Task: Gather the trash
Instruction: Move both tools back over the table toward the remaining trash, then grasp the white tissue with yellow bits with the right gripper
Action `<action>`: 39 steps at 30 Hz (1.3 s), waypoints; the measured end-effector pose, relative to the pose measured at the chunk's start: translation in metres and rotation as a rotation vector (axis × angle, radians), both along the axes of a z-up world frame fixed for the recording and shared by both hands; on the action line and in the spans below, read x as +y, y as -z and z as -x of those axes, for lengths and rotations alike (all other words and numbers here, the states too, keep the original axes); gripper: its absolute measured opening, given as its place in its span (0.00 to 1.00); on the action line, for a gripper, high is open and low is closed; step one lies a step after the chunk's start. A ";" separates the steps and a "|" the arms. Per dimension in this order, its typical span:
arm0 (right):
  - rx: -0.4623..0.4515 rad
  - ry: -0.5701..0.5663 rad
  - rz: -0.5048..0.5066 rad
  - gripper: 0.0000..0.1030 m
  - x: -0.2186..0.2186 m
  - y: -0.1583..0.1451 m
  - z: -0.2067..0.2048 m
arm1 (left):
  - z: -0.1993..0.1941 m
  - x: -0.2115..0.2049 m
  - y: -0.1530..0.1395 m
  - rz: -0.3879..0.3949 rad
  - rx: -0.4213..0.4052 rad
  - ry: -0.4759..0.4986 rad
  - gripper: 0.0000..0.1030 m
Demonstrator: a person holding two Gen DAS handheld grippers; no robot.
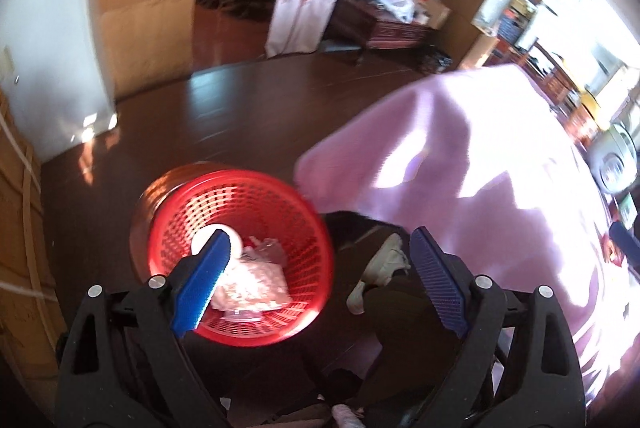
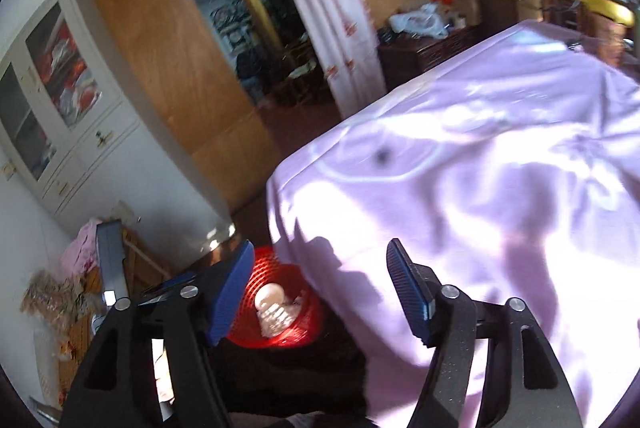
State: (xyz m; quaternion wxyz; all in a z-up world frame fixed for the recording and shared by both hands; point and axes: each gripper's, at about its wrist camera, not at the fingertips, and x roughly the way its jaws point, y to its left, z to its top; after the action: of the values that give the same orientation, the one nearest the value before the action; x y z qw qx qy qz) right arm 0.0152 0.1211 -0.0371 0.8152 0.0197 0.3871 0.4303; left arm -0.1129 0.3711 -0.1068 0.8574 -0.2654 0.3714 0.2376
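Left gripper [image 1: 320,268] hangs over the red mesh basket [image 1: 280,204] on the floor, jaws spread, empty — trash, crumpled white paper [image 1: 256,284], lies inside. Right gripper [image 2: 320,292] also spread, empty, beside the pink-clothed table [image 2: 480,168] — likely for the next pickup.

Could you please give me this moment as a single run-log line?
left gripper: open, empty, above red basket | right gripper: open, empty | basket: on floor beside pink-covered table, holds white crumpled trash
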 end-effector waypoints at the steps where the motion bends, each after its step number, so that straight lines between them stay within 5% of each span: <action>1: -0.014 0.029 -0.013 0.72 -0.014 -0.004 -0.001 | -0.004 -0.009 -0.004 -0.012 -0.002 0.019 0.87; 13: -0.127 0.330 -0.106 0.85 -0.166 -0.025 0.002 | -0.057 -0.114 -0.047 -0.096 -0.021 0.282 0.88; 23: -0.090 0.581 -0.188 0.86 -0.291 -0.010 -0.016 | -0.111 -0.213 -0.063 -0.174 -0.028 0.485 0.89; 34: -0.049 0.712 -0.147 0.87 -0.338 0.017 -0.031 | -0.152 -0.284 -0.044 -0.245 0.054 0.647 0.89; 39: -0.013 0.626 -0.072 0.80 -0.316 0.023 -0.042 | -0.158 -0.288 -0.034 -0.225 0.069 0.652 0.89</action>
State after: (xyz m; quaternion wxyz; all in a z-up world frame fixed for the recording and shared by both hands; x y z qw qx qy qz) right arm 0.0570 -0.1950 -0.0597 0.9092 0.1639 0.3418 0.1721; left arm 0.0451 0.0828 -0.0732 0.8991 -0.0283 0.4368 -0.0007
